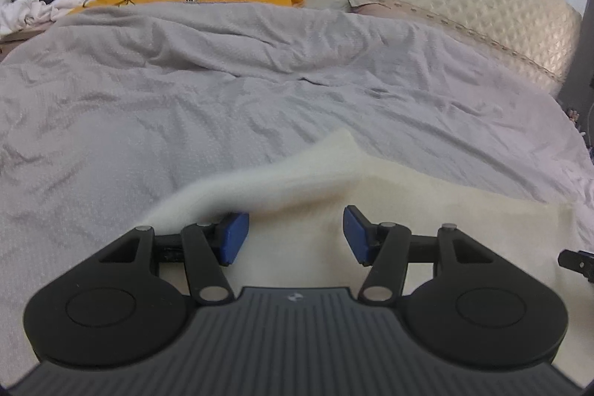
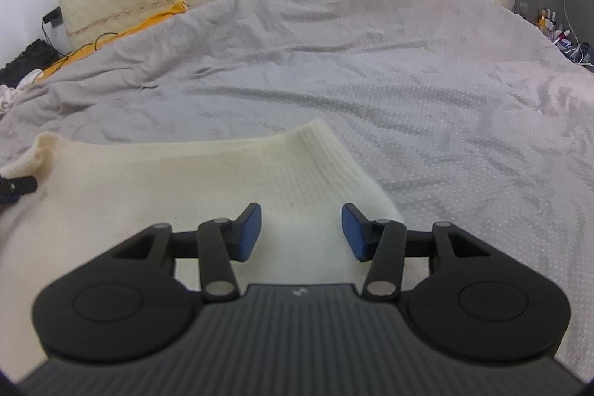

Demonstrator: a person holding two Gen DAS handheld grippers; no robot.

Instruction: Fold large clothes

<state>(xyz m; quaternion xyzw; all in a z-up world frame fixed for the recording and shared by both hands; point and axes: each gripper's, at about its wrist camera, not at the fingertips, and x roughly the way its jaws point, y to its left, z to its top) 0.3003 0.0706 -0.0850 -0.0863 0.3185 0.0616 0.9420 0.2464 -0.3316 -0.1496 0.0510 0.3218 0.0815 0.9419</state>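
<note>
Two views are guiding me. Through my left wrist, my left fingers [image 1: 293, 234] are standing apart, gripping nothing, over the cream sweater [image 1: 427, 210] lying on the grey bedspread [image 1: 185, 99]; one blurred flap is lifting. Through my right wrist, my right fingers [image 2: 301, 232] are gaping above the sweater's ribbed edge [image 2: 315, 143]. I should be pinching matching corners evenly.

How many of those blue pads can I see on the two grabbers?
4. The left gripper has one blue pad on each side, and so does the right gripper: one here, one there. All hang over the cream sweater.
</note>
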